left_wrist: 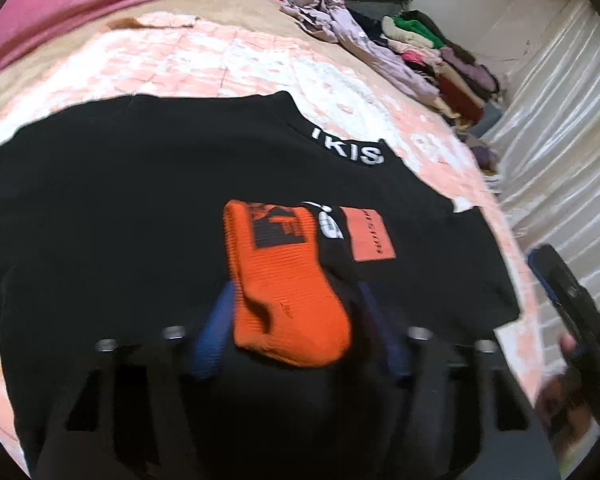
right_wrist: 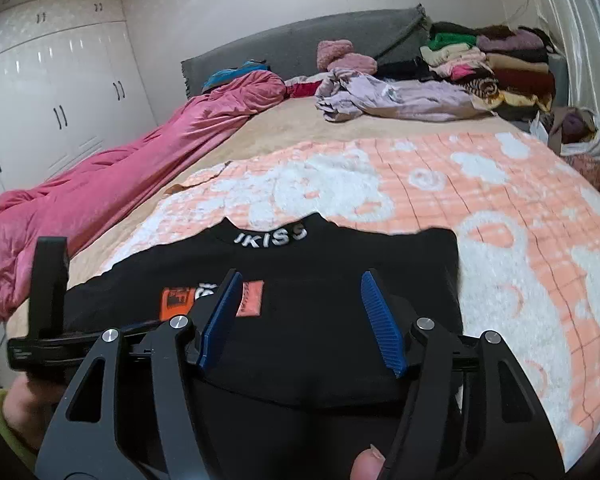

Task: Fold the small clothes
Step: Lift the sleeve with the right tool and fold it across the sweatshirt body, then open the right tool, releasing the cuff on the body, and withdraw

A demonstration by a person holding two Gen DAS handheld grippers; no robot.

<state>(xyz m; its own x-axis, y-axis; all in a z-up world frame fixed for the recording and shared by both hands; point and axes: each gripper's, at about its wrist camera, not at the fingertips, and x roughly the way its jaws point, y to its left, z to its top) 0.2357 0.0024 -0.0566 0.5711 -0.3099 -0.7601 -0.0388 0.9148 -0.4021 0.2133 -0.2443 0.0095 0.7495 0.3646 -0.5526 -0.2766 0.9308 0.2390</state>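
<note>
A black shirt (left_wrist: 140, 200) with white letters on its collar lies flat on the bed, and also fills the near part of the right wrist view (right_wrist: 340, 260). Its orange sleeve cuff (left_wrist: 276, 264) is folded onto the chest beside an orange patch (left_wrist: 370, 234). My left gripper (left_wrist: 296, 286) has its blue pads on either side of that cuff and the black sleeve bunched with it, and looks shut on them; the picture is blurred. My right gripper (right_wrist: 300, 280) hangs open over the shirt's lower right part, with nothing between its pads.
The shirt rests on a peach and white blanket (right_wrist: 500, 200). A pink quilt (right_wrist: 100, 184) runs along the left. A lilac garment (right_wrist: 380, 96) and stacked folded clothes (right_wrist: 492, 68) sit by the grey headboard (right_wrist: 300, 44). A thumb (right_wrist: 368, 464) shows at the bottom.
</note>
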